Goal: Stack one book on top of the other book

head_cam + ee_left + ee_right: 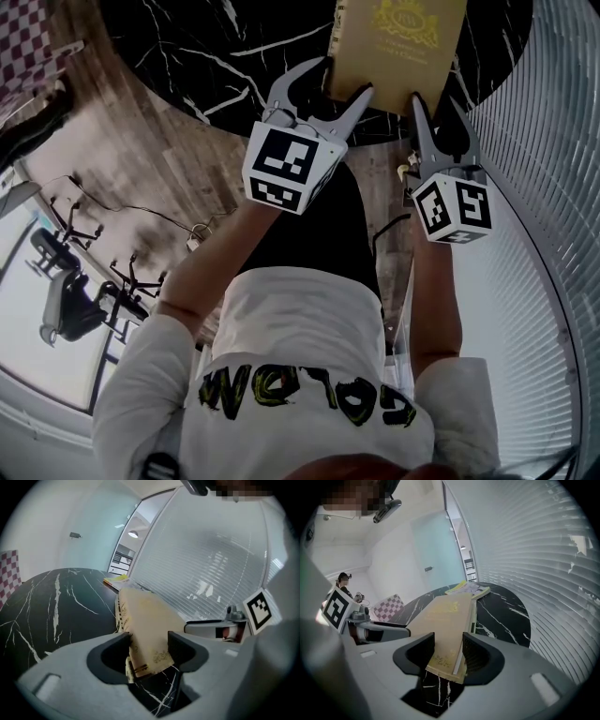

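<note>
While held over the black marble tabletop, pinched by its near edge: tan book, left hand-held gripper clamped at 7 o'clock, right hand-held gripper clamped at 5 o'clock. Toward 12 o'clock, flat on the tabletop, well apart: second book.

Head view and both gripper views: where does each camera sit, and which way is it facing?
Head view: on the person's head, facing steeply down; shirt, forearms, left gripper, right gripper, tan book, black table.
Left gripper view: on the left gripper, facing along its fingers across the table; right gripper at right.
Right gripper view: on the right gripper, facing likewise; left gripper at left.
Shared: both gripper views show the tan book and a far second book.
</note>
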The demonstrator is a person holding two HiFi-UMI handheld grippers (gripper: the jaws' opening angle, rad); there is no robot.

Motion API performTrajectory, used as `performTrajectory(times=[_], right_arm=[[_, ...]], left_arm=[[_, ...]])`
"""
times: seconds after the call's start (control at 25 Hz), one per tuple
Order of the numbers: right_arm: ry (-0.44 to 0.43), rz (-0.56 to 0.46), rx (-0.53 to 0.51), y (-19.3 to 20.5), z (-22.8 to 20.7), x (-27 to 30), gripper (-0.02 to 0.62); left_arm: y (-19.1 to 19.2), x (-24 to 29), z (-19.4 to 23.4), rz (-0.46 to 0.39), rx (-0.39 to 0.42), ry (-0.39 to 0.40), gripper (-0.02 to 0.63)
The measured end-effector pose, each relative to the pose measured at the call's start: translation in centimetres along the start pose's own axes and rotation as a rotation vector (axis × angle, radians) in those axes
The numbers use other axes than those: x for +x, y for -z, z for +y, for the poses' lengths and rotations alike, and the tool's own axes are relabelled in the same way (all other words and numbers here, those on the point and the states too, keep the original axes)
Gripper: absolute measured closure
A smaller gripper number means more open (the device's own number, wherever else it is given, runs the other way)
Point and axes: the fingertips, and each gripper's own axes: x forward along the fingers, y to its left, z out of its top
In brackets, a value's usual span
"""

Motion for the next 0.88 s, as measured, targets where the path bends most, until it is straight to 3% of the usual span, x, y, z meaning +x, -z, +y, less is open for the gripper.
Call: performTrajectory(times=[0.72,0.88], right_arm=[[-0.004,-0.003,-0.025,0.25,-0.02,0.11,0.399],[0.005,0.002,-0.056,-0.14,-0.01,-0.15,0.399]], left_arm=[[0.21,0.08,0.02,-0.013,0.021,0.010,0.342],[-0.20,-0.09,-0.01,-0.013,0.067,0.002,0.342]])
